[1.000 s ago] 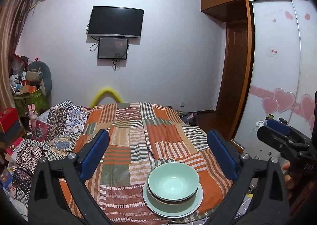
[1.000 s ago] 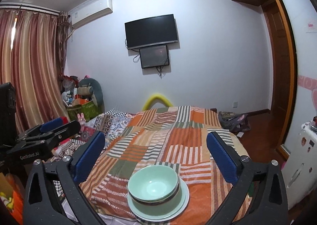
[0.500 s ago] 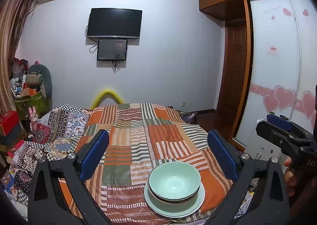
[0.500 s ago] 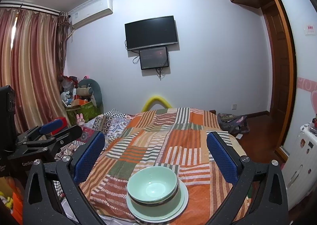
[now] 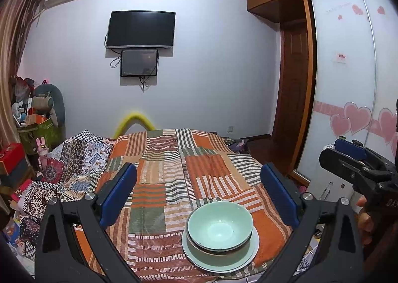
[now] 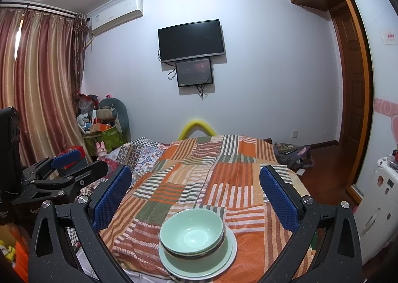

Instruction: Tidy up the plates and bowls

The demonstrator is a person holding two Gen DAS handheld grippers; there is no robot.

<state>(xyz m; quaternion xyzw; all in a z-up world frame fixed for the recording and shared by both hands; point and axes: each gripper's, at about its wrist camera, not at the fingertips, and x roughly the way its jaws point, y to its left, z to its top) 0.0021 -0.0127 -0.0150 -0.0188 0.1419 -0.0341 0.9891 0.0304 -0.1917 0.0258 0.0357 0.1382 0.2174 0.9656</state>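
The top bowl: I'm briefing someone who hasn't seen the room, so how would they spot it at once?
Find the bed covered by the orange, green and white striped patchwork blanket. At its near edge pale green dishes are stacked on a plate. The top bowl is the uppermost, its empty inside showing; the bowl under it shows only a dark-edged rim.

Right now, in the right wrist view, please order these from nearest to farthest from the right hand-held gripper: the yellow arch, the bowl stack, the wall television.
1. Bowl stack, on the bedspread's near edge, just below the right hand-held gripper.
2. Yellow arch, beyond the bed's far end.
3. Wall television, high on the far wall.
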